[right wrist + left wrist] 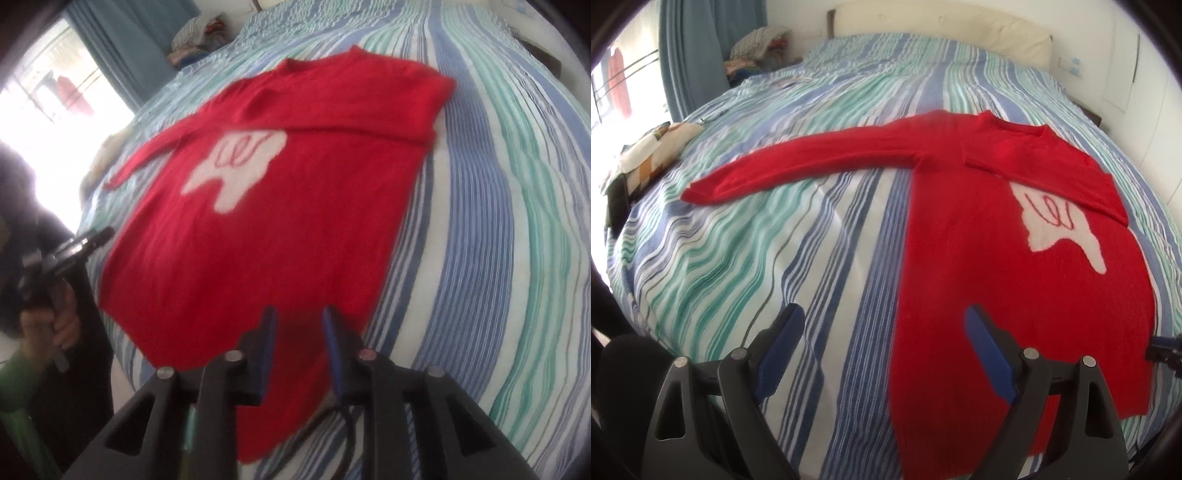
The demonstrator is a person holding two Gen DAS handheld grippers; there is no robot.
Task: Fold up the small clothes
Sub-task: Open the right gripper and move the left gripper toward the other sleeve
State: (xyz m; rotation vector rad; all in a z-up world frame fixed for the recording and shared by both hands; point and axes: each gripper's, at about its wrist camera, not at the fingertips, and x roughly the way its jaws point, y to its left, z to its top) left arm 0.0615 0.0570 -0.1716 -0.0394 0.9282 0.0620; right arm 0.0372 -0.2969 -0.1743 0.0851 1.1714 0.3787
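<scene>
A small red sweater [990, 258] with a white patch lies flat on the striped bed [757, 240]. One sleeve [812, 162] stretches out to the left; the other sleeve [1052, 177] is folded across the chest. My left gripper [884, 321] is open and empty above the sweater's lower left edge. In the right wrist view the sweater [277, 221] fills the middle, and my right gripper [300, 317] is part open over its lower hem, holding nothing. The left gripper [79, 245] shows at the left there.
A pile of clothes [757, 48] sits at the bed's far left corner by a blue curtain [690, 48]. A patterned cushion [653, 147] lies at the bed's left edge. A cream headboard [942, 26] stands behind.
</scene>
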